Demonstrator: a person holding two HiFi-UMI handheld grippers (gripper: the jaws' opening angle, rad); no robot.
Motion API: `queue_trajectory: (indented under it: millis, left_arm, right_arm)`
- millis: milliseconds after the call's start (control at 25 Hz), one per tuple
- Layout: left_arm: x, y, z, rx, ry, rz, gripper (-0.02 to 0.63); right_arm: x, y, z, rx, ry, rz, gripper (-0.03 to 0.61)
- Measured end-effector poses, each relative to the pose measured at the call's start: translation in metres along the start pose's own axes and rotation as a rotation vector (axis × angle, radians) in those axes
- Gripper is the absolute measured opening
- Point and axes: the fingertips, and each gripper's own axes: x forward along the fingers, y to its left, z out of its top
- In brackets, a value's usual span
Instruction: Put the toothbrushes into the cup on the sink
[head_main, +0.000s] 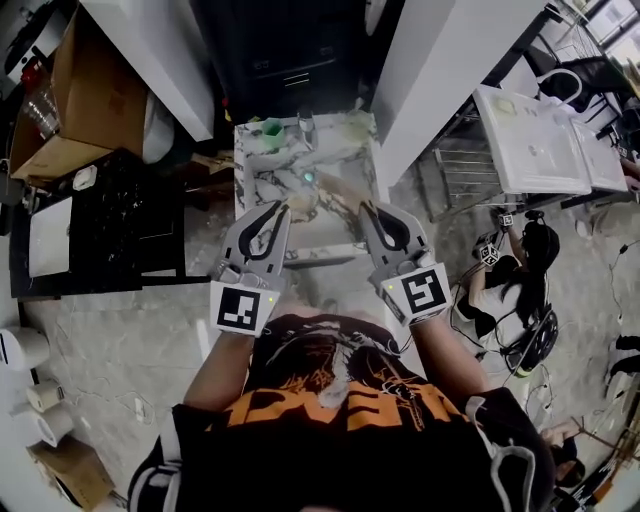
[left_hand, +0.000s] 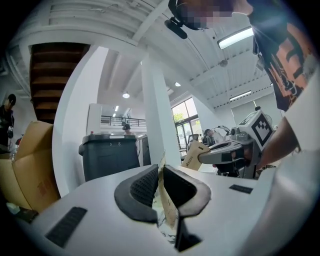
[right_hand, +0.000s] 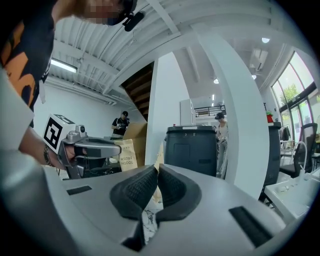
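We record the left gripper (head_main: 284, 208) and right gripper (head_main: 364, 210) both clamped on one kraft toothbrush box (left_hand: 195, 155), over the marble sink (head_main: 262, 180).

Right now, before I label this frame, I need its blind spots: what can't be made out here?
- cup: head view, too small to show its contents.
- left package, in the left gripper jaws: edge-on in the left gripper view; toothbrush inside hidden.
- right package, in the right gripper jaws: mostly covered by the jaws.
- sink: head view, basin blurred.
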Motion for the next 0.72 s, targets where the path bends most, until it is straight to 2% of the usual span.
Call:
queue_trajectory:
  millis: [120, 280, 600, 720]
  left_arm:
    - [0.017, 0.025, -0.005, -0.004, 0.012, -0.008, 0.052]
    - [0.036, 0.053, -0.012, -0.02, 0.013, -0.033, 0.052]
    - [0.077, 0.093, -0.023, -0.069, -0.019, -0.1, 0.052]
    - [0.087, 0.1, -0.029, -0.072, -0.03, -0.137, 0.052]
  right_arm:
    - [0.026, -0.006, 0.006, 0.001, 0.004, -0.002, 0.015]
    - [0.062, -0.01, 0.022, 0.002, -0.062, -0.017, 0.015]
    - [0.115, -0.025, 0.016, -0.007, 0.006, -0.062, 0.015]
    - [0.129, -0.027, 0.017, 0.023, 0.006, -0.088, 0.015]
